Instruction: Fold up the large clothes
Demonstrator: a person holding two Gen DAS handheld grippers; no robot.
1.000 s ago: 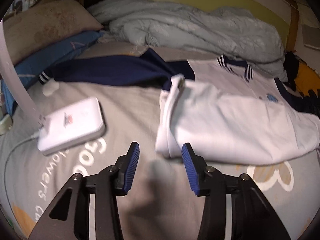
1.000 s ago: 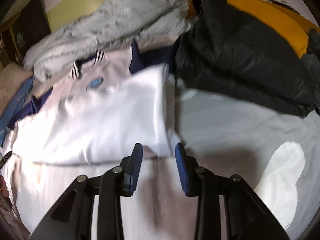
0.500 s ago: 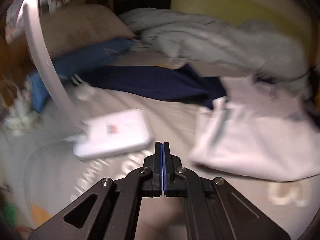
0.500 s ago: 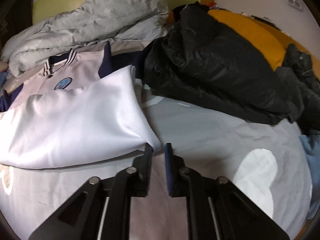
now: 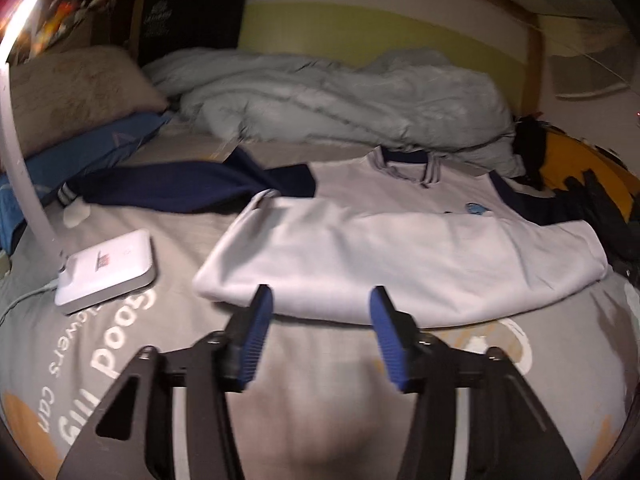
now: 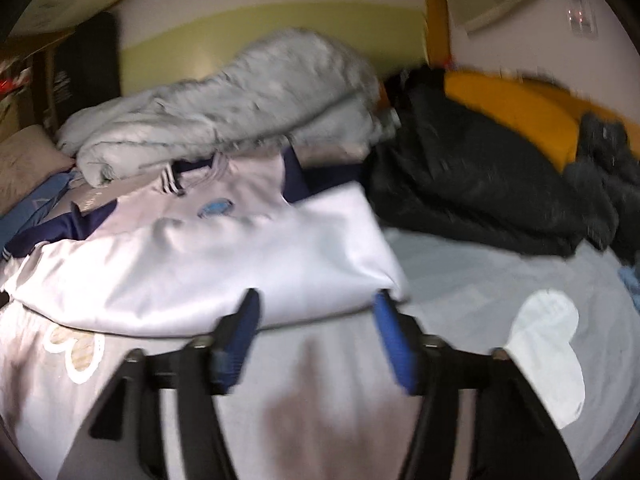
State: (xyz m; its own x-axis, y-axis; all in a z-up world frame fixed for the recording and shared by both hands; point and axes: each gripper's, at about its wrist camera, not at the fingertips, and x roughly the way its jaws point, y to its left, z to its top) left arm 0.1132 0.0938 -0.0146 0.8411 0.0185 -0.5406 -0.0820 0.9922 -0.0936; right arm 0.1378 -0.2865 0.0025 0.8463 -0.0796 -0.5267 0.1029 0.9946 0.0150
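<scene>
A white sweatshirt with navy sleeves and a striped collar lies on the grey bedsheet, its lower half folded up over the chest. My left gripper hovers just in front of the fold's near edge, towards its left end. Its jaws are opening, with nothing between the blue pads. In the right wrist view the same sweatshirt fills the left half. My right gripper is at the near edge by the right corner, jaws opening and not holding any cloth.
A white box with a cable and a white lamp arm sit left of the sweatshirt. Pillows and a grey duvet lie behind. A black jacket and yellow fabric are piled on the right.
Both grippers closed half a second ago and have since spread open. The left one swung right from the white box to the sweatshirt's edge. The right one shifted left along that edge.
</scene>
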